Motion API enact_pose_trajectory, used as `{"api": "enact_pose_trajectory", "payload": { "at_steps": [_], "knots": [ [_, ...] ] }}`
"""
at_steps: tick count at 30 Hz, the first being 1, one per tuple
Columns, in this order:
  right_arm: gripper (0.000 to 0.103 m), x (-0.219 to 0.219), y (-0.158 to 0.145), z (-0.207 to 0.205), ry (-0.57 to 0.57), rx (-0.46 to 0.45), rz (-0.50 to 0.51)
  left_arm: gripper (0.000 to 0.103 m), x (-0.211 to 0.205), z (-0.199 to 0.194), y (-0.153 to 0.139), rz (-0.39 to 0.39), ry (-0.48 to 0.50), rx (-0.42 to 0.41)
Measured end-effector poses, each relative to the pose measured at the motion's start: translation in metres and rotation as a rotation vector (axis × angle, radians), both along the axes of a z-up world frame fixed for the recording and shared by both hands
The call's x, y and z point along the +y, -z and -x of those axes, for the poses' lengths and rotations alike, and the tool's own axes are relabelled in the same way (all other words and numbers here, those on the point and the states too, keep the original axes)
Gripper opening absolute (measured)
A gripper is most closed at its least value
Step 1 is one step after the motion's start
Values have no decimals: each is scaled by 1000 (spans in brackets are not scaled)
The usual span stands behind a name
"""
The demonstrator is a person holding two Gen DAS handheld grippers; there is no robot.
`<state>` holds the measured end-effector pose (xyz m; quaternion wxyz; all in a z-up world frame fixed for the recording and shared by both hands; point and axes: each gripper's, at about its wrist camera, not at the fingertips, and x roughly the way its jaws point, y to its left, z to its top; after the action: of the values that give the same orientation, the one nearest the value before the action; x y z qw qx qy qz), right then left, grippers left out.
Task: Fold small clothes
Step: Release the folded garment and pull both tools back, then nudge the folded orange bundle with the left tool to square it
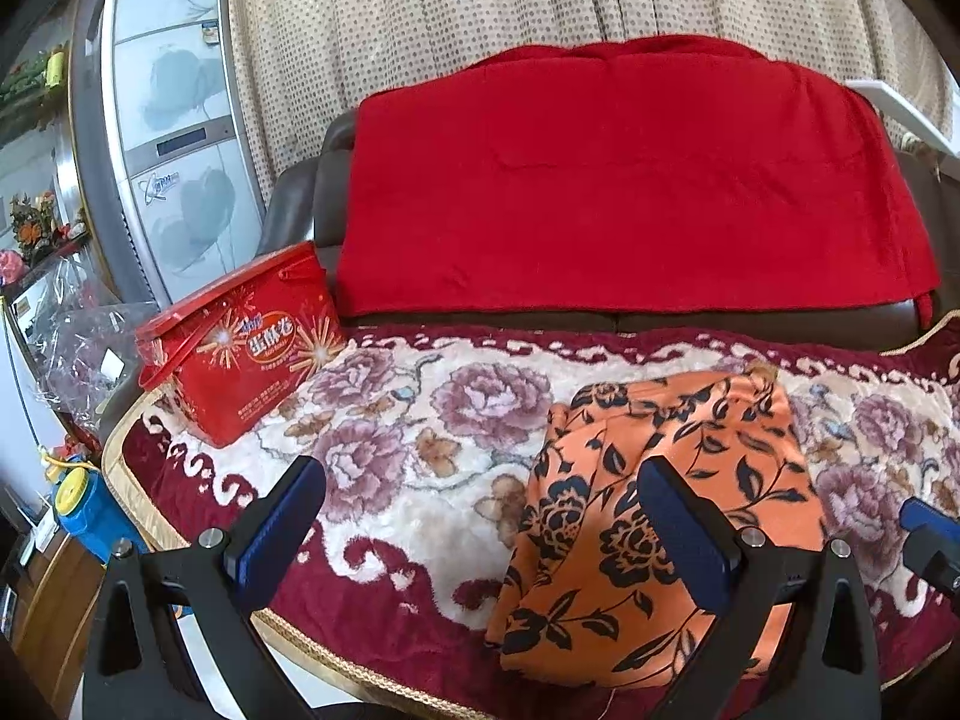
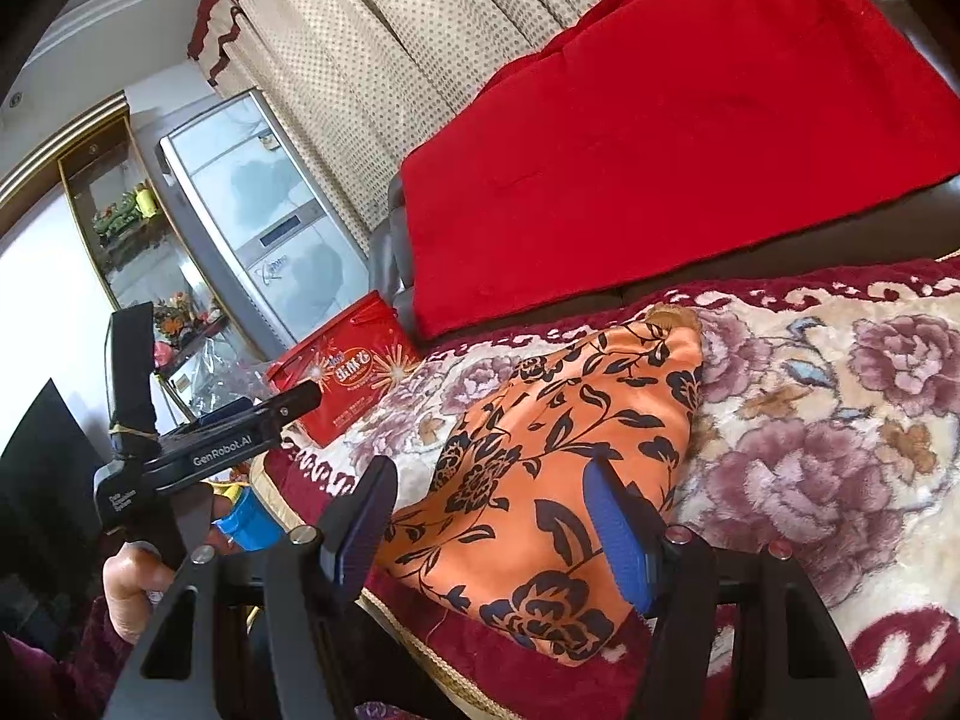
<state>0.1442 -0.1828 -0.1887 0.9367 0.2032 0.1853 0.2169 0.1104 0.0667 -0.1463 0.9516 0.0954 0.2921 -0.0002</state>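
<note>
1. The carrying surface is a plush floral blanket (image 1: 420, 420) spread flat: cream middle with mauve roses, a dark red scrolled border and a gold braided edge along the near side.
2. An orange garment with a black flower print (image 1: 660, 480) lies directly on it, folded into a rough oblong, right of the middle in the left wrist view and reaching close to the near edge.
3. A red snack box (image 1: 240, 354) stands on the blanket's far left corner, well apart from the garment.
4. Behind the blanket runs a dark sofa back (image 1: 300, 198) draped with a red cloth (image 1: 630, 180).
</note>
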Motion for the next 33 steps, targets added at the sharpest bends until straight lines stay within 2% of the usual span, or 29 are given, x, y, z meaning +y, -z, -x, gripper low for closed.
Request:
{"api": "enact_pose_trajectory", "payload": {
  "at_steps": [5, 7, 10, 12, 13, 14, 16, 18, 20, 23, 26, 33],
  "knots": [
    [68, 6, 7, -8, 3, 54, 28, 103, 1, -7, 23, -32, -9, 55],
    [68, 8, 13, -14, -3, 91, 34, 103, 3, -13, 39, -34, -13, 112],
    [67, 12, 25, -26, 0, 164, 43, 103, 5, -25, 70, -38, -28, 228],
    [67, 15, 36, -34, 6, 224, 52, 103, 6, -37, 98, -49, -43, 339],
    [67, 16, 44, -40, 11, 274, 58, 103, 8, -42, 113, -48, -52, 394],
    [67, 17, 53, -47, 11, 331, 59, 103, 10, -43, 117, -37, -53, 409],
    [66, 13, 65, -54, 34, 387, 55, 103, 14, -40, 116, -3, -56, 392],
    [67, 7, 65, -54, 27, 387, 10, 103, 13, -37, 104, -16, -61, 354],
    [67, -3, 59, -49, 23, 350, -56, 103, 10, -31, 85, -29, -56, 280],
    [67, -12, 48, -41, 29, 271, -100, 103, 8, -21, 60, -27, -41, 194],
    [67, -14, 38, -31, 37, 209, -110, 103, 3, -8, 32, -27, -24, 104],
    [67, -10, 21, -18, 41, 109, -88, 103, 3, 5, -9, -13, -6, -2]
  ]
}}
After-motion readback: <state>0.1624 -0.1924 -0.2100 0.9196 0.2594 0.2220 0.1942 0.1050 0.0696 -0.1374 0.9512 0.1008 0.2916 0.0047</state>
